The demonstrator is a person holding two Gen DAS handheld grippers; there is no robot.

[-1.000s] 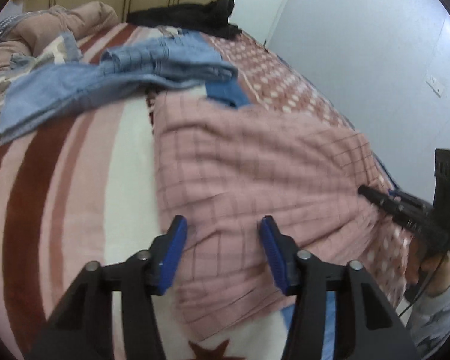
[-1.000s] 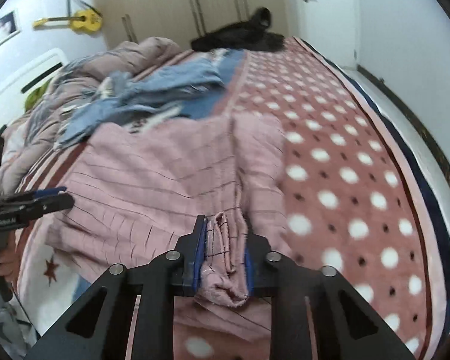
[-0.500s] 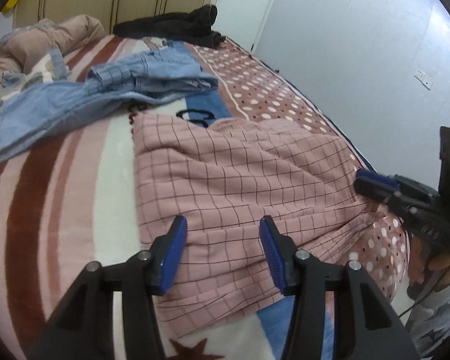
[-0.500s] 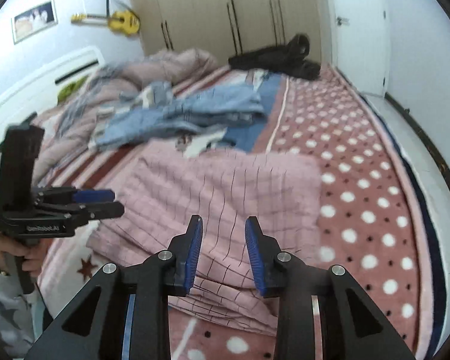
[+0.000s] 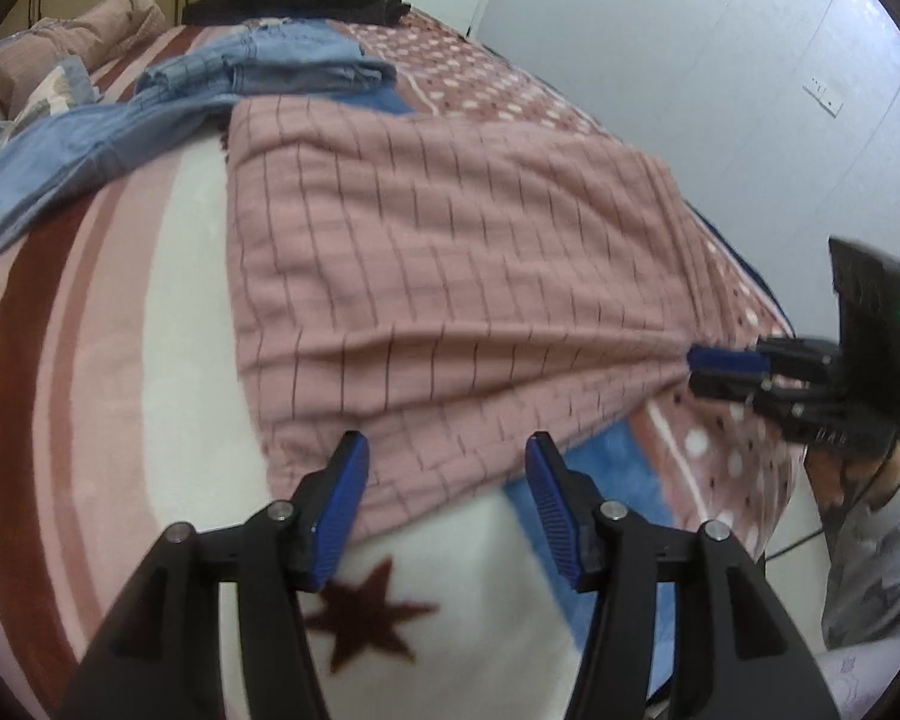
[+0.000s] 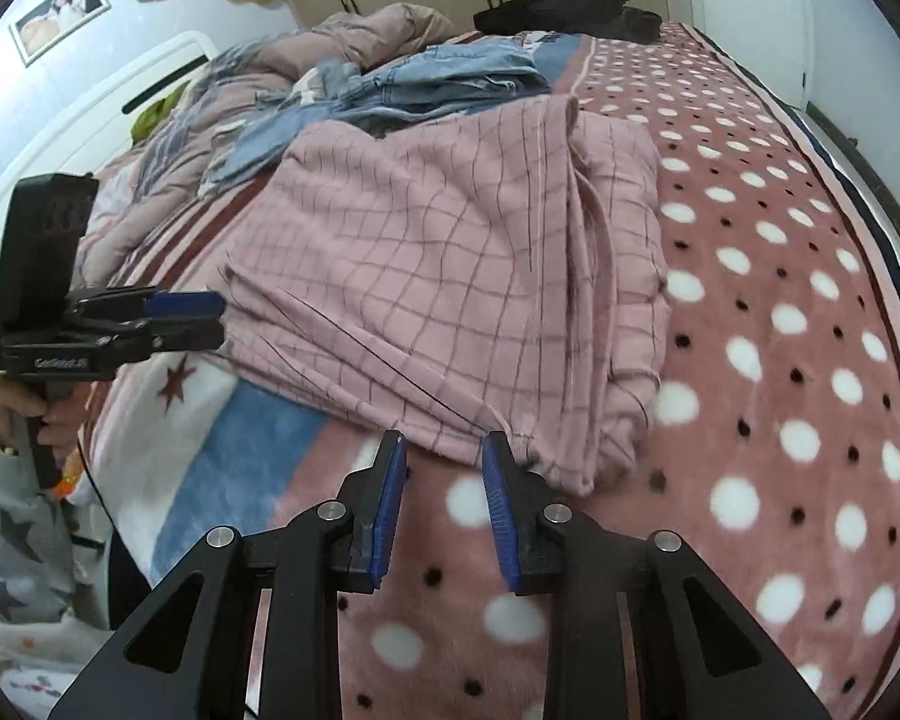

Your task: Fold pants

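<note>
Just ahead, pink checked pants [image 6: 450,276], right hand-held gripper [image 6: 441,450]

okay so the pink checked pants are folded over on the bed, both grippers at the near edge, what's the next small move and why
Probably close the left gripper on the near hem of the pink checked pants. Its jaws stand open astride that edge, and the right gripper, also open, has cloth at its tips, ready for the next fold.

Both wrist views look down close from the bed's near edge, sharing the pink checked pants [image 5: 450,252].
</note>
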